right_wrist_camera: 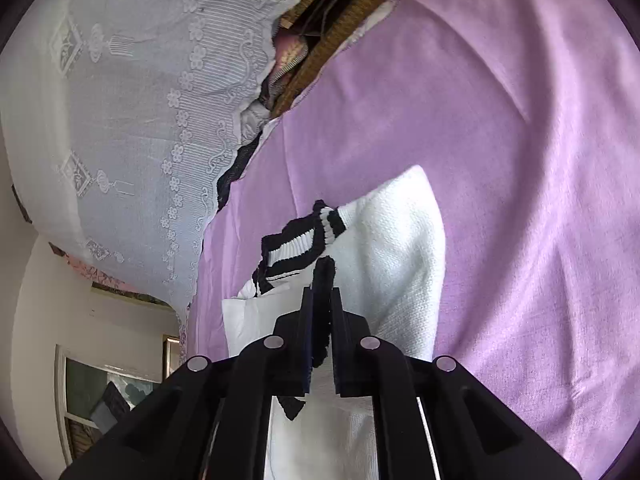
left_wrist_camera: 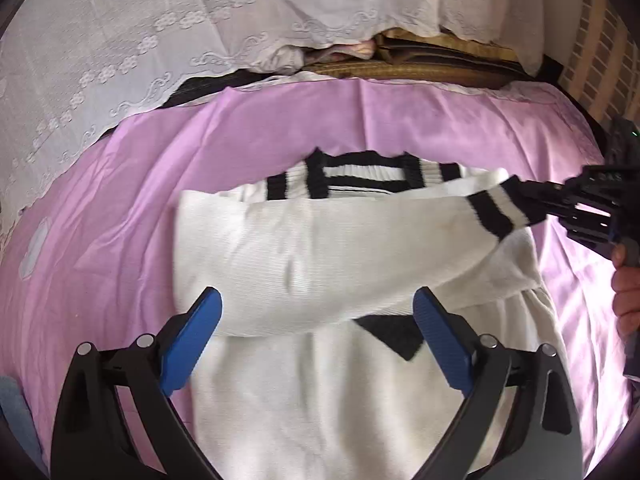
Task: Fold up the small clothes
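Observation:
A white knit sweater (left_wrist_camera: 320,240) with black-striped collar and cuffs lies on a lilac sheet (left_wrist_camera: 120,208). One sleeve is folded across its chest. My left gripper (left_wrist_camera: 318,294) hangs open just over that sleeve, its blue pads (left_wrist_camera: 192,344) wide apart and holding nothing. At the right edge of the left wrist view, my right gripper (left_wrist_camera: 532,204) is shut on the sleeve's striped cuff (left_wrist_camera: 492,208), with a hand (left_wrist_camera: 626,292) behind it. In the right wrist view the right gripper (right_wrist_camera: 322,292) pinches the black cuff edge (right_wrist_camera: 324,272) over the sweater (right_wrist_camera: 400,240).
A white lace cloth (left_wrist_camera: 140,40) covers a pile behind the sheet, beside stacked brown woven mats (left_wrist_camera: 420,64). A blue cloth (left_wrist_camera: 12,412) shows at the lower left edge. A window (right_wrist_camera: 112,392) appears low in the right wrist view.

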Available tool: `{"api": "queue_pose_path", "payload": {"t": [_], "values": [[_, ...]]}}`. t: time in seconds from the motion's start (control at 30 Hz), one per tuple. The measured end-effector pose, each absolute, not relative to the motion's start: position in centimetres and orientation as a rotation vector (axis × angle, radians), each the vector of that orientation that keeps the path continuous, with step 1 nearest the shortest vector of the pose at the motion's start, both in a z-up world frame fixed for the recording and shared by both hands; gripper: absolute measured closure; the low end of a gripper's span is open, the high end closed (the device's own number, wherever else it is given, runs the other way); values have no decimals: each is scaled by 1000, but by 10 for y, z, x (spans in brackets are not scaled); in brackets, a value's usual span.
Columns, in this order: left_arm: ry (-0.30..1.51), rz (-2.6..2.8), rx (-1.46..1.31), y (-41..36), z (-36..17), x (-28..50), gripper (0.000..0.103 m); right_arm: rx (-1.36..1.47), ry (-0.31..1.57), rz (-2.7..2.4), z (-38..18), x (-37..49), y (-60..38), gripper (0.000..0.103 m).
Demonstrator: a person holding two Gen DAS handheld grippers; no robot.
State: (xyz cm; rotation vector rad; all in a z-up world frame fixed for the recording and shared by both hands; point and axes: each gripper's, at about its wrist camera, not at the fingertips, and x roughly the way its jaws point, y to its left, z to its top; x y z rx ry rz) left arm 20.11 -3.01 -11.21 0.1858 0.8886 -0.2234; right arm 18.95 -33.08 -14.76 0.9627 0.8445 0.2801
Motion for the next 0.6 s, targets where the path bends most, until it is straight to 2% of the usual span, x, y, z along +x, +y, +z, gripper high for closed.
{"api": "queue_pose_path", "payload": {"t": [0.07,0.2,0.3,0.33,0.5,0.6], "values": [[888,-189,146,-12,-110,211,9,917,840,282,-146,187,-330,95],[970,-114,195,0,-136,232,9,806,963,147,-179,188,-330,95],[1053,-50,238,8,-160,239,9,852,936,116,-179,177,-337,94],[1064,-38,232,12,-163,239,9,819,921,81,-172,173,-338,90],[975,-95,139,21,-134,235,9,683,874,124,-142,174,-314,88],[937,-150,129,10,-118,249,9,675,875,211,-136,190,-288,82]]}}
